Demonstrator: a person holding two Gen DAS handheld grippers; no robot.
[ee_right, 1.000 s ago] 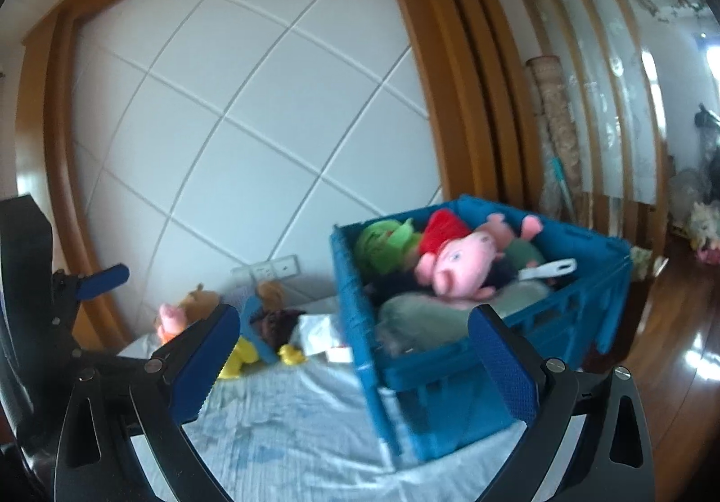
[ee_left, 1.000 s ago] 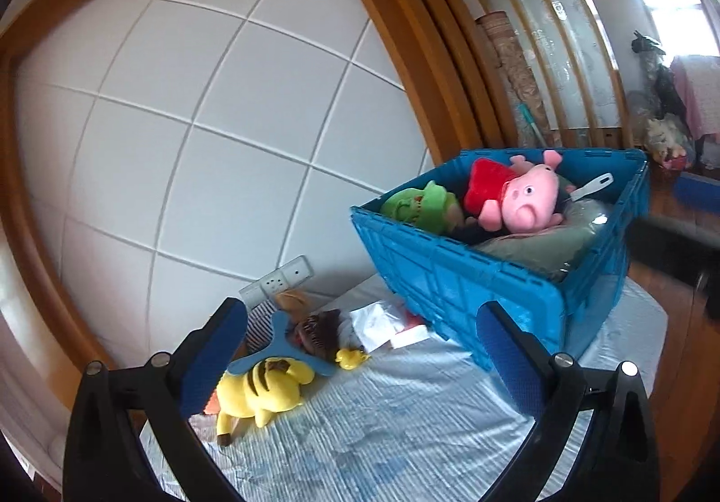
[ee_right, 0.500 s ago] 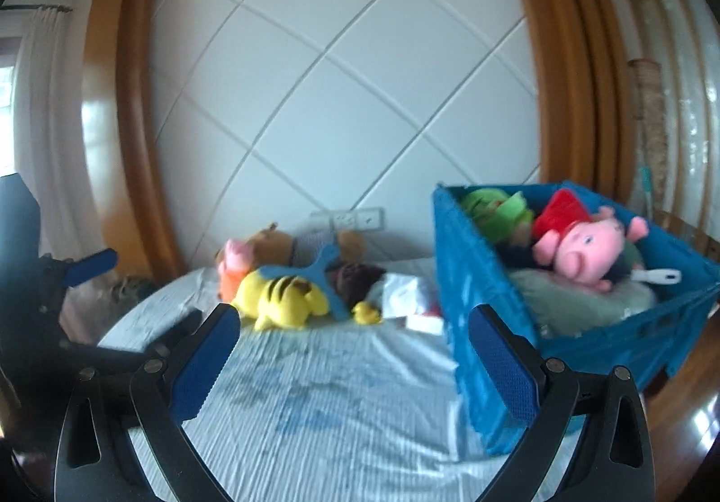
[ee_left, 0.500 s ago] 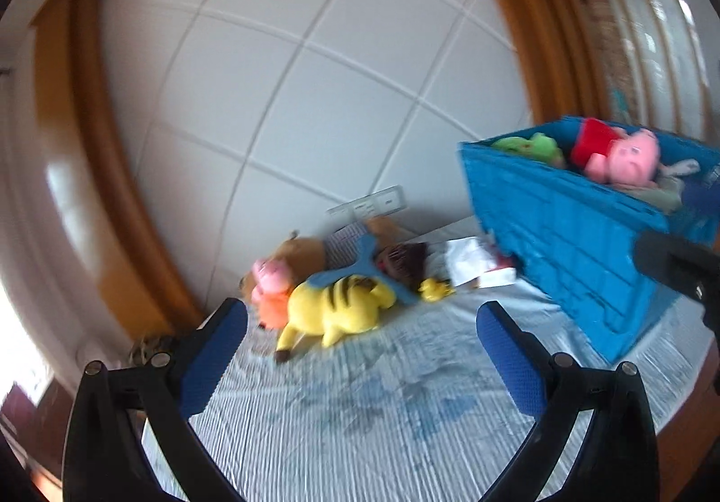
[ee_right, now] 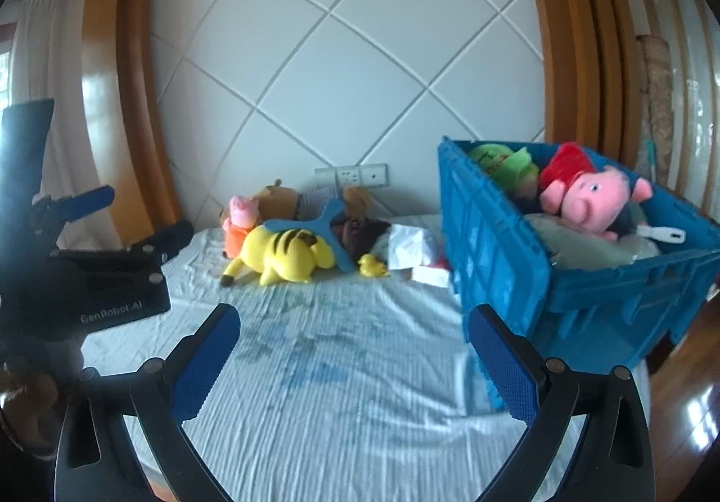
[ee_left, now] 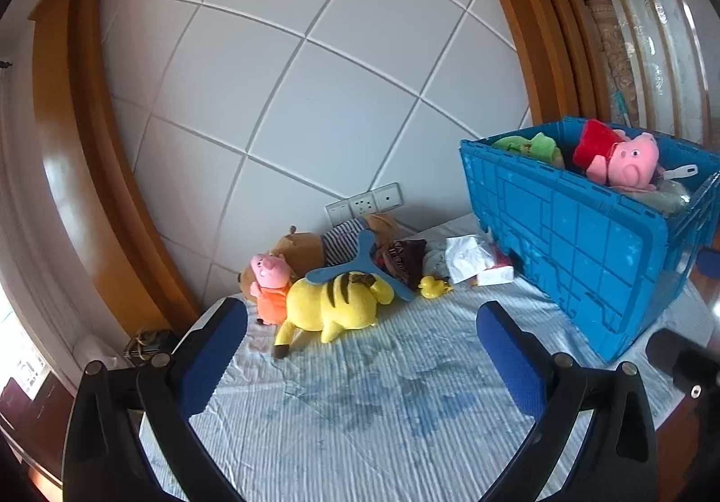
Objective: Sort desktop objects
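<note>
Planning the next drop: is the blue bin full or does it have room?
Nearly full. The bin holds a pink pig plush, a green plush and grey bedding heaped to about rim level.

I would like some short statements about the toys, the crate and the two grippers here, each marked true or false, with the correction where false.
1. The big pink pig plush lies inside the blue crate. True.
2. The yellow striped plush is inside the crate. False: it lies on the light cloth, outside the crate.
3. The left gripper holds the small yellow duck. False: it is open and holds nothing; the duck sits on the cloth.
4. A blue boomerang-shaped toy rests over the yellow striped plush. True.
5. The right gripper is shut. False: its jaws stand wide apart and empty.
</note>
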